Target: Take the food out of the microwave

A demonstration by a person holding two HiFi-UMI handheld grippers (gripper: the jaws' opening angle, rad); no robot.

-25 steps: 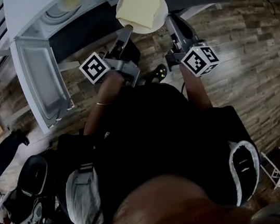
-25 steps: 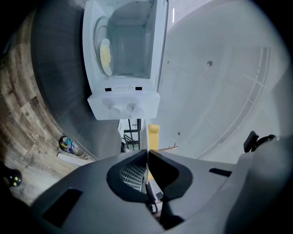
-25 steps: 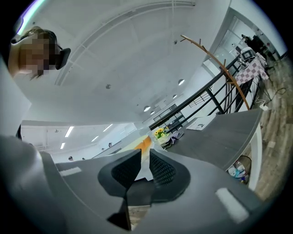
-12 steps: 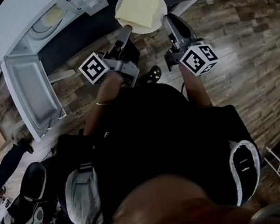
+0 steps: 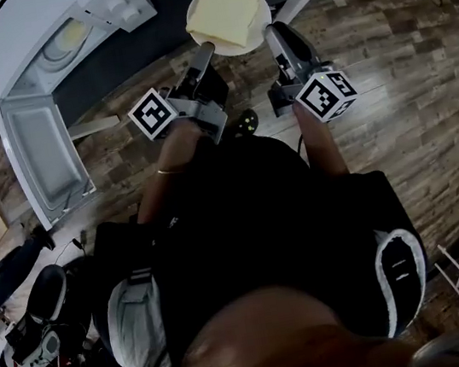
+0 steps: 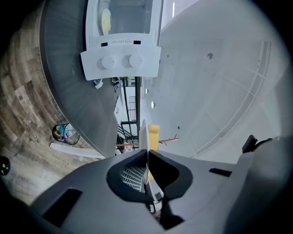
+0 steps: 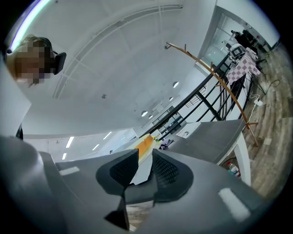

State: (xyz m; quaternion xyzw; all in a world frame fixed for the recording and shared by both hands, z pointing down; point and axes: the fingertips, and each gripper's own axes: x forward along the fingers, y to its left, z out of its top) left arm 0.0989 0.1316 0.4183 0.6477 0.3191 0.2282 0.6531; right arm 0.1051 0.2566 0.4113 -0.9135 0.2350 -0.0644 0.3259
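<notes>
Biggest thing first: the microwave (image 5: 59,32) sits well off to the left of the left fingers with its door (image 5: 40,156) hanging wide open. Swinging back that way risks clipping the door. The dark table (image 5: 131,55) lies beyond the fingertips, and I'd guess that's where the plate should land. Come in too low and the rim knocks the table edge.

The plate (image 5: 236,48) is already out of the microwave and sits between the two grippers. The food (image 5: 224,11), a thick yellow slab, lies on top just ahead of both sets of fingertips.

Here's my worry. The left gripper (image 5: 205,52) is clamped tight on the near-left rim, so that side's fine. But the right gripper (image 5: 273,33) has just been opening its jaws. The rim sits between its fingers with a gap showing, so they're let go, not pinching.

I can't tell whether the plate is resting on the table. If it isn't, the whole load hangs off one thin pinch on the left. Then the plate can droop on the right, twist in the left pads and let the slab slide off toward the floor.
</notes>
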